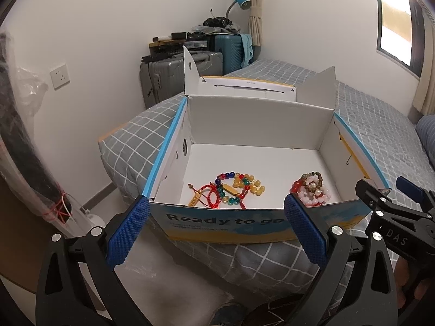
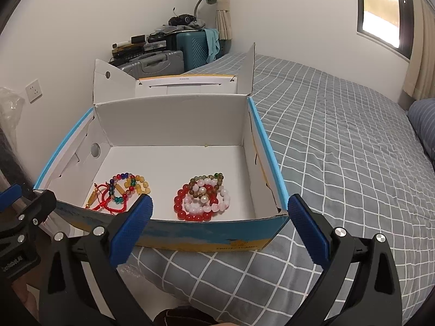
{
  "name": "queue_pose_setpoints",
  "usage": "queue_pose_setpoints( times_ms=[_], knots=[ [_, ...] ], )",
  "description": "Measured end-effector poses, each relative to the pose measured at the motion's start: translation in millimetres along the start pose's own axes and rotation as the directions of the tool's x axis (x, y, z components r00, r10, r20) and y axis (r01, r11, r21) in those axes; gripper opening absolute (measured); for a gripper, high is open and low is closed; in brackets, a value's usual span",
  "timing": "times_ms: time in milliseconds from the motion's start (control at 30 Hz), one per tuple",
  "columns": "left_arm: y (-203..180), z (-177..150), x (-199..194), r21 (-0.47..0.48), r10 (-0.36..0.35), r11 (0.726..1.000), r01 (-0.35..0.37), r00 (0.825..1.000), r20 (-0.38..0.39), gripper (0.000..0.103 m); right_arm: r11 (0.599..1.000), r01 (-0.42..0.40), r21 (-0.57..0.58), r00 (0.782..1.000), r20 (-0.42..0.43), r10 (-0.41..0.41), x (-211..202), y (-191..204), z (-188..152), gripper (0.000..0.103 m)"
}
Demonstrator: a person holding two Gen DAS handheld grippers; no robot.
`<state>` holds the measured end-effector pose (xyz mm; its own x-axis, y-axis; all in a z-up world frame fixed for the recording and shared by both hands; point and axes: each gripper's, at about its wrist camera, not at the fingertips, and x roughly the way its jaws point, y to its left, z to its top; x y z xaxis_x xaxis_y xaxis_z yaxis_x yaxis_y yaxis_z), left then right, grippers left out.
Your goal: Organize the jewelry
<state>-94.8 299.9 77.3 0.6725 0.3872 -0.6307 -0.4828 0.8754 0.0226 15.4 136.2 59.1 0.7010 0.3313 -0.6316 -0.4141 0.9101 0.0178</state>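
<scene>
Two heaps of bracelets point(image 2: 202, 199) lie in the open box point(image 2: 174, 119) on the bed point(image 2: 339, 163); both the left gripper point(image 1: 216, 233) and right gripper point(image 2: 220, 231) hover spread and empty outside its front wall; sorting seems unstarted, so next reach in.

The left gripper point(image 1: 216, 228) and right gripper point(image 2: 219, 226) both fill the lower frame, jaws spread wide (nothing between the blue pads), side by side.
</scene>
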Motion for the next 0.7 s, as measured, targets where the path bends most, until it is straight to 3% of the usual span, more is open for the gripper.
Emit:
queue_pose_setpoints(
  times_ms=[700],
  knots=[
    [1.8,0.0,7.4,0.0,0.047,0.999,-0.047,0.999,-0.023,0.097,1.0,-0.018,0.006,1.0,-0.014,0.018,-2.8,7.6,0.1,0.096]
  ],
)
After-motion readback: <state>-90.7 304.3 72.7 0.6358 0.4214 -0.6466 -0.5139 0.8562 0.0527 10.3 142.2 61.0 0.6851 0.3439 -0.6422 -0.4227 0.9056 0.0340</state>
